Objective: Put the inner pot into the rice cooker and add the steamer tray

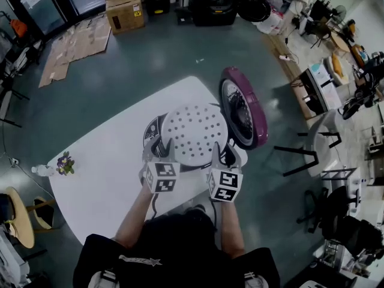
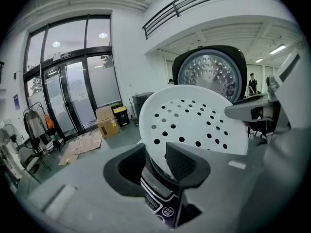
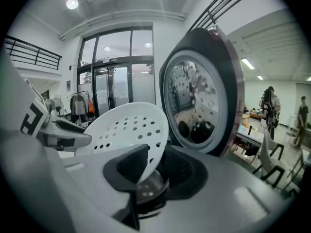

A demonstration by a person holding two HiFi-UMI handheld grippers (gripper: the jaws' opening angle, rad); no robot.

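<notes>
steamer tray (image 1: 195,131), one, held by two hand-held grippers (image 1: 165,147) (image 1: 217,153)

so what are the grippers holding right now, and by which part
Both hold the white perforated plastic steamer tray: left gripper on its near-left rim, right gripper on its near-right rim.

Table (image 1: 102,161): white with rounded corners; I see it standing on a grey floor (image 1: 150,53).
Middle, toward the right: the rice cooker (image 1: 153,132) sits here, its purple-rimmed lid (image 1: 243,108) standing open at the table's far right edge.
Left edge: I make out a small bottle with purple flowers (image 1: 62,164), well apart from the cooker.
</notes>
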